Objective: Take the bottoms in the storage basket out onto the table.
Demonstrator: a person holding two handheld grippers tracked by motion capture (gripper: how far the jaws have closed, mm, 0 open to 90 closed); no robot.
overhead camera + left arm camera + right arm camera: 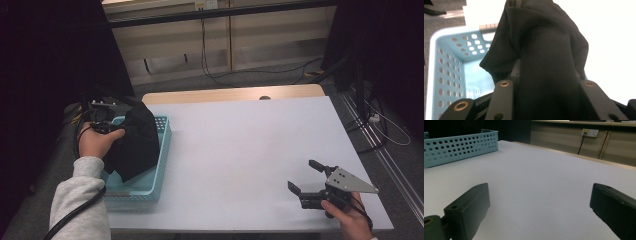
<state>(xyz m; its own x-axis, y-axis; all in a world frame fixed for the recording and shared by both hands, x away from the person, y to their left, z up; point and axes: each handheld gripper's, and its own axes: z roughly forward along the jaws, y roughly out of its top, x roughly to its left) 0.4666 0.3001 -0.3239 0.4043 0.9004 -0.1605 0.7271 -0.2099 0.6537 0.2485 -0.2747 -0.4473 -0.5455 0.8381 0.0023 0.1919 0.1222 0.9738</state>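
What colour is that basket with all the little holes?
Light blue; the basket shows best in the left gripper view.

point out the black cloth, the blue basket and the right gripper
black cloth (136, 142), high view, middle of the hanging fabric
blue basket (164, 131), high view, perforated right wall
right gripper (306, 176), high view, midway between its open jaw tips
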